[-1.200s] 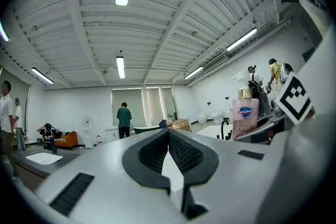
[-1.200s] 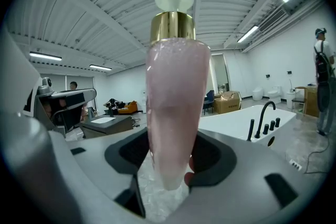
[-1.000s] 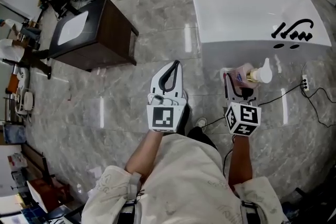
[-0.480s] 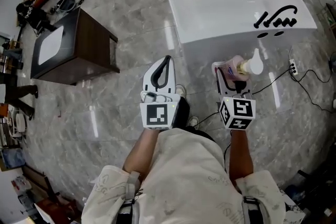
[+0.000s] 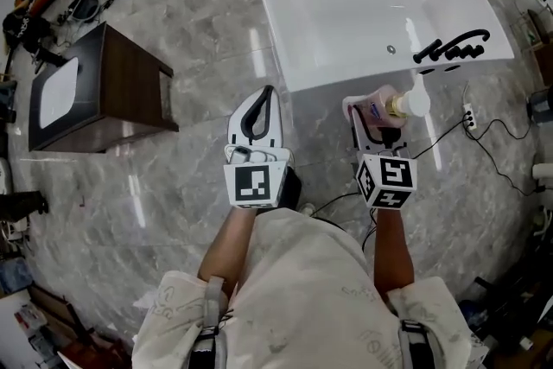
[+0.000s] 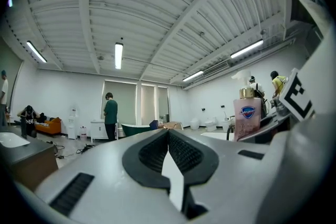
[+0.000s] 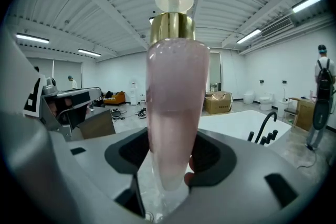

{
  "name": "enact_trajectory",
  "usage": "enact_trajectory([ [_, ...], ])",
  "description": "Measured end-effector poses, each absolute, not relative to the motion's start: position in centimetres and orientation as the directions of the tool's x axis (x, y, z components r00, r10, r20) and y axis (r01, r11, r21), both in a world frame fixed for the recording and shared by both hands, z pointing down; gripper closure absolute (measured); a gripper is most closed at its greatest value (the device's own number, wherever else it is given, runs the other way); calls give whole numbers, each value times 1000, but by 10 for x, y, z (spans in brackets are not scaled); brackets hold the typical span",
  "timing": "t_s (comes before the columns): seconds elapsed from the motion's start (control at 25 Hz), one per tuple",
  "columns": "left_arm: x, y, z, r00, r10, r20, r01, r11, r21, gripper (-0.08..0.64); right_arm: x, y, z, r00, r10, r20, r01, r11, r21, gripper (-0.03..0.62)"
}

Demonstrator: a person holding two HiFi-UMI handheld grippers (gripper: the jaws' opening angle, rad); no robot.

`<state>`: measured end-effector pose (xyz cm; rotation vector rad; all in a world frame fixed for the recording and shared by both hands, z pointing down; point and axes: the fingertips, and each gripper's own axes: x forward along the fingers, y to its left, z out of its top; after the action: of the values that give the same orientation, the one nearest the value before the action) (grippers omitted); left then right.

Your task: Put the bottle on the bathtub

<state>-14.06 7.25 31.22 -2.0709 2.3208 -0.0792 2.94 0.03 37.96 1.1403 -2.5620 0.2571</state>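
My R tongs (image 5: 370,108) are clamped on the pink pump bottle (image 7: 172,102), jaws wide round its body. It's held just short of the white bathtub (image 5: 346,22) rim, nr the black tap (image 5: 449,46). L tongs (image 5: 264,96) closed tight, nothing in them.

The base of the pink pump bottle (image 7: 173,86) is blurred and partly hidden within the right gripper (image 7: 170,152), and the print on its label (image 6: 247,112) is too small to read.
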Motion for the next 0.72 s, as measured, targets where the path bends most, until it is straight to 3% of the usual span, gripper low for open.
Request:
enact_trajectory([
  [0.36,-232,-16,322,-78,-997,28,-997,78,-13,557,-54,-84,377,-580,-718,384,-779,627,-3,371],
  [0.72,-260,-82,351,17,-999,45,-999,-15,42,557,-82,-125,404,-507,-736,448,-818,574,17,371],
])
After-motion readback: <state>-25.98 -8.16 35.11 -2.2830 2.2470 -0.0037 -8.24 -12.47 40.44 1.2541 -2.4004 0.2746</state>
